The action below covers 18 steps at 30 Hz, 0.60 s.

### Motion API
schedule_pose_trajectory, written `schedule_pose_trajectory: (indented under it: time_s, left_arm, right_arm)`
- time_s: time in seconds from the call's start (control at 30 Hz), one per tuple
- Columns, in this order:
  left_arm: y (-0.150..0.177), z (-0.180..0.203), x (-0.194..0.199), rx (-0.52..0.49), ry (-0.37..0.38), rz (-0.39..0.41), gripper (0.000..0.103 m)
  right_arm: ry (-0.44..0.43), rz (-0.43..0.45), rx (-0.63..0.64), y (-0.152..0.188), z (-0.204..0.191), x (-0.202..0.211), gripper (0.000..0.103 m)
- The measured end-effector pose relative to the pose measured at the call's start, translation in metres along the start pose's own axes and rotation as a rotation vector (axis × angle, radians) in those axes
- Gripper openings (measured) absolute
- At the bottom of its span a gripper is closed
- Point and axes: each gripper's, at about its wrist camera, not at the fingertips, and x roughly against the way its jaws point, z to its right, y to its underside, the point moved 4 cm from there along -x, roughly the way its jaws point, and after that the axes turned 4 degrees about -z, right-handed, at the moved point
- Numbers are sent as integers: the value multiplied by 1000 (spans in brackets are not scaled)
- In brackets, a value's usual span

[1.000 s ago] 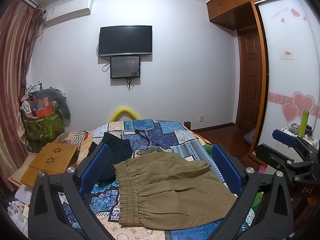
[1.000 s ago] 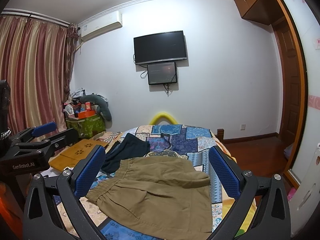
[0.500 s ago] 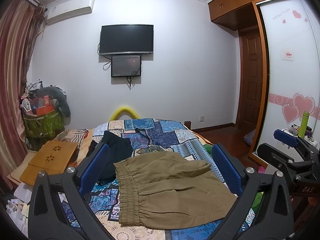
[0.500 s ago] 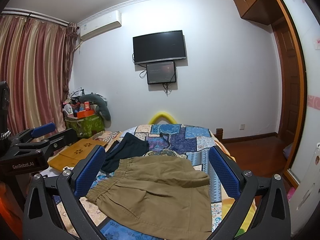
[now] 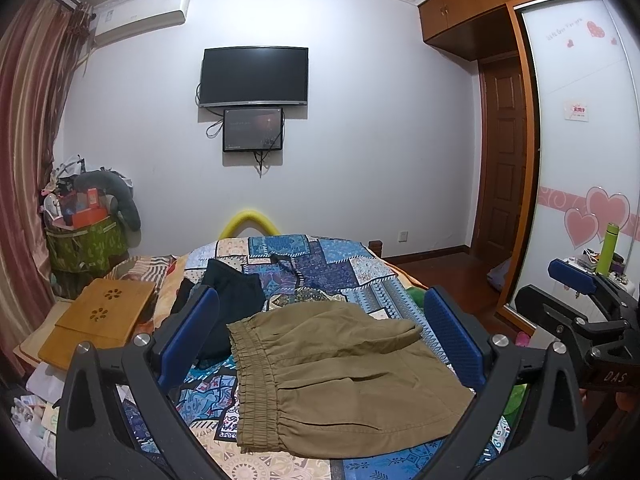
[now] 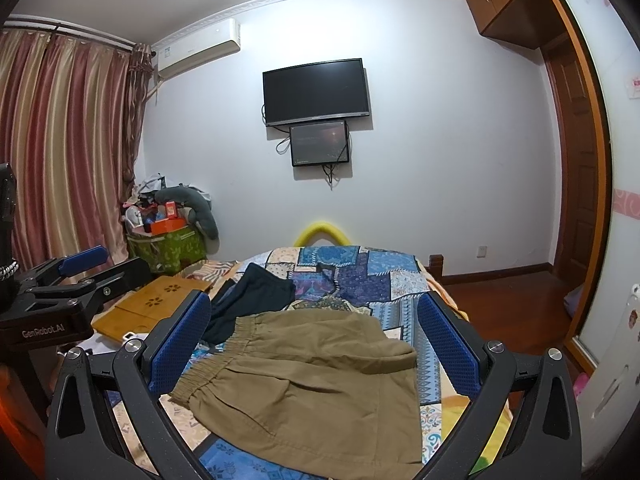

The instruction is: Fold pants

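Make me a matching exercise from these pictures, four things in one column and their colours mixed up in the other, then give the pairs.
Things:
1. pants
2. garment beside them
3. lap desk
4. bottle

Colours:
A. bright green
B. khaki
C. light wood
D. black

Pairs: 1-B, 2-D, 3-C, 4-A

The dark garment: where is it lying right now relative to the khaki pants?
In both wrist views the dark garment lies on the patchwork bedspread, just behind and left of the khaki pants, with the wooden lap tray further left.
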Motion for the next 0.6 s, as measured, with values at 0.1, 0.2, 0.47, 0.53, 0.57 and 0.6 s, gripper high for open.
schedule_pose_trajectory:
  time_s: [0.1, 0.2, 0.47, 0.53, 0.57, 0.6]
  left_arm:
    - [0, -1, 0, 4, 3, -3, 103]
    - [1, -3, -2, 8, 1, -6, 103]
    - [4, -7, -14, 16, -4, -33, 103]
    - [6, -9, -22, 16, -7, -47, 103]
    - [7, -10, -27, 17, -11, -56, 103]
    - [8, -12, -31, 17, -12, -65, 103]
  right_arm:
    - [0, -4, -2, 1, 0, -1, 103]
    - [1, -8, -4, 1, 1, -2, 103]
    - [1, -34, -11, 6, 4, -13, 103]
    - [-1, -46, -17, 9, 7, -18, 103]
    - [-1, -55, -21, 10, 8, -22, 103]
    - [-1, -62, -23, 12, 9, -24, 103]
